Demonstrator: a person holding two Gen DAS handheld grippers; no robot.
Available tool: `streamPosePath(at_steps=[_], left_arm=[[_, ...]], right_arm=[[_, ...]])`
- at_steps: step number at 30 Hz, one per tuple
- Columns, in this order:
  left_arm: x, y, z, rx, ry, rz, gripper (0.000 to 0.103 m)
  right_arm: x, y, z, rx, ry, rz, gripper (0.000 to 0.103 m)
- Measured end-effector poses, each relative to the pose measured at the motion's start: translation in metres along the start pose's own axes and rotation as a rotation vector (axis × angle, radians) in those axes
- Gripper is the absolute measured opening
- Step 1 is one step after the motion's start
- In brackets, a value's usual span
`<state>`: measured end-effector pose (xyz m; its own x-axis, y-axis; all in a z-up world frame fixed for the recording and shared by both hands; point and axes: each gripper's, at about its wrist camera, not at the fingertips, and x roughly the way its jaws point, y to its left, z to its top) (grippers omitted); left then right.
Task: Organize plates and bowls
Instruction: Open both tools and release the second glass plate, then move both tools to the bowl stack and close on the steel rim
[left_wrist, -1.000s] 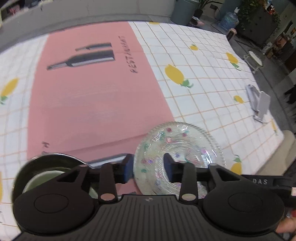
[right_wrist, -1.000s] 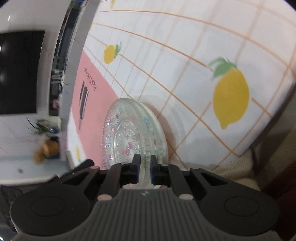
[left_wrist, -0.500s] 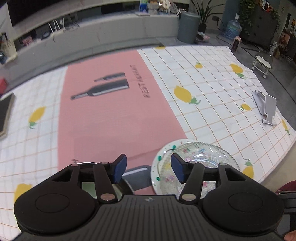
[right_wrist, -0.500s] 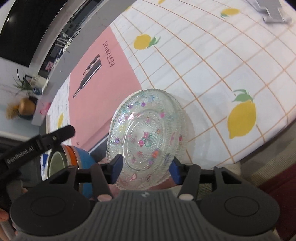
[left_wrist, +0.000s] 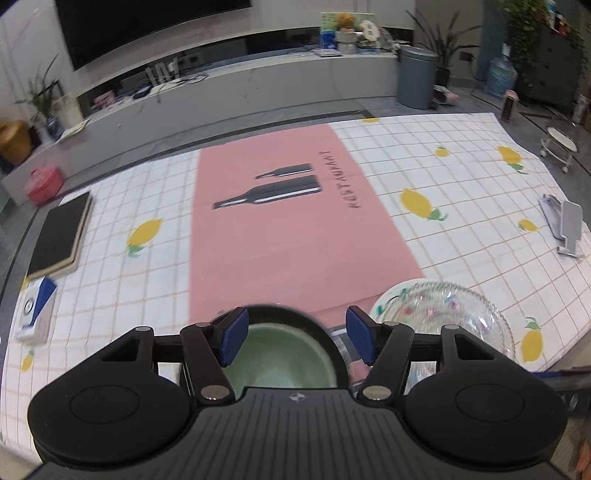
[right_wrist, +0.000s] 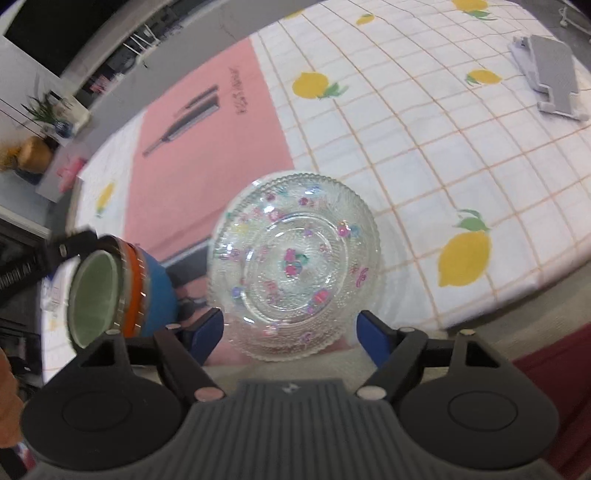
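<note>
A clear glass plate (right_wrist: 291, 266) with small coloured flowers lies flat near the table's front edge, also seen in the left wrist view (left_wrist: 443, 317). My right gripper (right_wrist: 290, 334) hangs above its near rim. Its jaws are opening, and the blue pads stand wide on either side without touching the plate. To the left stands a bowl (right_wrist: 110, 291), blue outside with an orange band and pale green inside. My left gripper (left_wrist: 296, 339) hovers over the bowl (left_wrist: 280, 354). Its jaws are also opening, with the bowl's dark rim showing between the pads but not pressed by them.
The table wears a white checked cloth with lemons (left_wrist: 421, 203) and a pink mat (left_wrist: 288, 229). A black board (left_wrist: 59, 236) and a blue-white box (left_wrist: 35, 314) lie at the left edge. A grey stand (left_wrist: 565, 229) lies at the right.
The right gripper let go of the glass plate's rim, spread wide, rolled level and rose. The left gripper opened further and lifted, so the bowl now shows between its fingers.
</note>
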<state>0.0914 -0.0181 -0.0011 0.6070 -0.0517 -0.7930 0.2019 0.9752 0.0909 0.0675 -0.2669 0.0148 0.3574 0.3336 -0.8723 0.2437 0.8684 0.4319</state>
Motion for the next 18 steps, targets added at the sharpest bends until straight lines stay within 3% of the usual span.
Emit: streamPosePath(at_steps=[6,10,12,15,18], left_arm=[[-0.005,0.034,-0.020,-0.072,0.015,0.045,0.072],[-0.003,0.055,-0.035,-0.089,0.032,0.095,0.076],[0.004,0.065,-0.044,-0.100,0.066,0.076,0.078],[0.019,0.076,-0.051,-0.140,0.133,0.029,0.078],[0.031,0.081,-0.055,-0.183,0.175,-0.040,0.078]], right_arm=[[0.009,0.013,0.010,-0.066,0.031,-0.080,0.079],[-0.017,0.041,0.007,-0.206,-0.091,-0.196,0.080],[-0.025,0.055,0.011,-0.238,-0.122,-0.123,0.084],[-0.011,0.077,0.020,-0.238,-0.035,0.047,0.085],[0.018,0.102,0.024,-0.269,0.030,0.060,0.085]])
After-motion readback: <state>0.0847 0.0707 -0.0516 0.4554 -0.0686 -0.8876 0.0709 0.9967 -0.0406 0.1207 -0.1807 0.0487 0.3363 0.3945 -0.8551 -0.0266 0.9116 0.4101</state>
